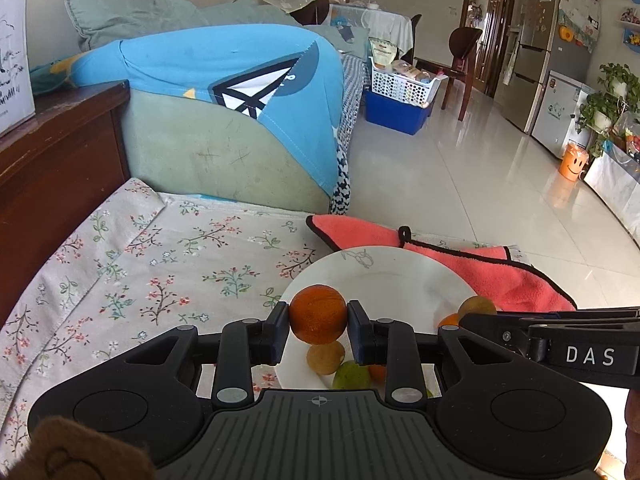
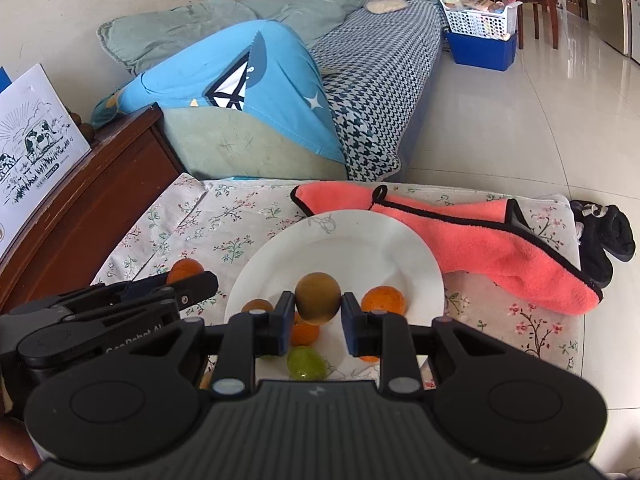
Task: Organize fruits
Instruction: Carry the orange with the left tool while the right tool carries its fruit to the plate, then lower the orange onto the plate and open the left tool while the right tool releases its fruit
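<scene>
My left gripper (image 1: 318, 316) is shut on an orange fruit (image 1: 318, 314), held above the near left edge of a white plate (image 1: 396, 276). My right gripper (image 2: 317, 306) is shut on a brown kiwi-like fruit (image 2: 317, 298) over the same plate (image 2: 360, 240). On the plate lie a tan fruit (image 1: 325, 358), a green fruit (image 2: 306, 363) and orange fruits (image 2: 384, 300). In the right wrist view the left gripper (image 2: 188, 278) comes in from the left with its orange fruit (image 2: 185, 270). The right gripper (image 1: 480, 312) enters the left wrist view from the right with its brown fruit (image 1: 477, 307).
The plate sits on a floral tablecloth (image 1: 168, 264). A pink cloth (image 2: 480, 248) lies behind and right of the plate. A green sofa arm with a blue cover (image 1: 240, 120) stands behind the table, a wooden cabinet (image 1: 52, 168) to the left. Tiled floor (image 1: 480, 184) is on the right.
</scene>
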`<state>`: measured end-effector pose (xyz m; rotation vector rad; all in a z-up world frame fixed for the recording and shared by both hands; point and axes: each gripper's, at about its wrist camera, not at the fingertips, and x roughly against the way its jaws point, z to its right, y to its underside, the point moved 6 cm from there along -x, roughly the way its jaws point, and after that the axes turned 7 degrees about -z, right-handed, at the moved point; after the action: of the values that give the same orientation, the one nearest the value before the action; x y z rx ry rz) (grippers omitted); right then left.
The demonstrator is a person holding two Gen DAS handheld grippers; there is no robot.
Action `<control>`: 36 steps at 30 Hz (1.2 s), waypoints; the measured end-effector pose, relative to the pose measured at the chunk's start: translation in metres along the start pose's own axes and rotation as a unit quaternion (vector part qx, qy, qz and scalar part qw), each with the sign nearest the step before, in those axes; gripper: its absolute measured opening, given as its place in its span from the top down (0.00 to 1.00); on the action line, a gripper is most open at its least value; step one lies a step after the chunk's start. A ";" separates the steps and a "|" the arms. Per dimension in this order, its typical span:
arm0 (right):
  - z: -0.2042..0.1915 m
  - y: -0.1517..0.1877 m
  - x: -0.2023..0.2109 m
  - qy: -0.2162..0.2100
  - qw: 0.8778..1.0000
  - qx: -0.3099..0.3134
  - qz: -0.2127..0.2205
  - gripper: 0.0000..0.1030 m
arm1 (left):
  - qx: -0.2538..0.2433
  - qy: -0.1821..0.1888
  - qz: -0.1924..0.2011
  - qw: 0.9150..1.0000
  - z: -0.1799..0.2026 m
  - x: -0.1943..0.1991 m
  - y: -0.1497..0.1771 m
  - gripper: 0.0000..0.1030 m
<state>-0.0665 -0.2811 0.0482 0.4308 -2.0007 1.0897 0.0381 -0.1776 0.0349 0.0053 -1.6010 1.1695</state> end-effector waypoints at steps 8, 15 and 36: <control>0.013 0.001 -0.023 -0.005 0.999 -0.041 -0.030 0.75 | 0.010 0.005 -0.017 1.000 0.003 -0.028 -0.004 0.73; 0.021 0.001 -0.036 0.002 0.998 -0.058 -0.038 0.75 | 0.016 -0.003 -0.029 0.999 0.001 -0.046 -0.005 0.72; 0.022 -0.008 -0.032 -0.003 0.997 -0.074 -0.019 0.72 | 0.011 -0.071 -0.010 0.997 0.003 -0.030 -0.016 0.16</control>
<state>-0.0526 -0.3062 0.0208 0.3937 -2.0539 0.9106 0.0560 -0.2040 0.0236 0.1214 -1.7092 1.1928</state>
